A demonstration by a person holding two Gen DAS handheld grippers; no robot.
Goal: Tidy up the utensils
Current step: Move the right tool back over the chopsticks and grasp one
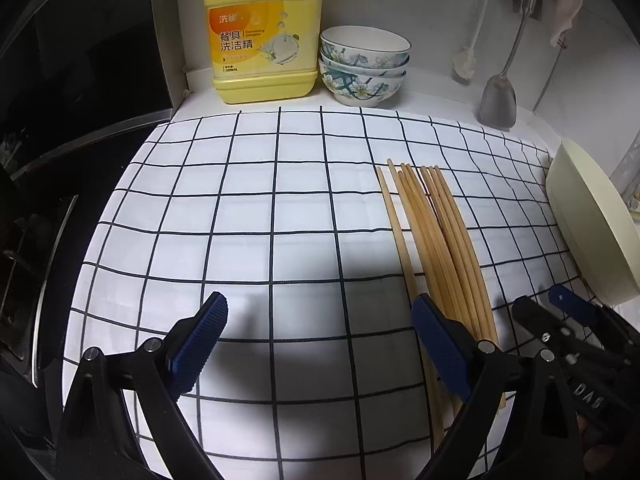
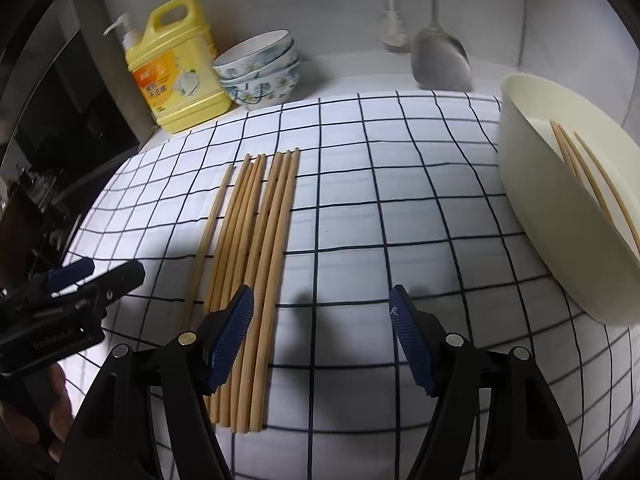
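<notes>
On checked cloth point(image 2: 400, 184), pale wooden chopsticks point(image 2: 256, 240) lie bundled lengthwise.

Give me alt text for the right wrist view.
The open right gripper hovers empty over a checked cloth, its left finger above a row of wooden chopsticks. A cream tray at right holds a few more chopsticks; the left gripper shows at left.

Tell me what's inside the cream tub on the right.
The cream tub holds a few wooden chopsticks leaning against its inner wall. Its near wall covers their lower ends and the tub's bottom, so anything else down there cannot be seen.
</notes>
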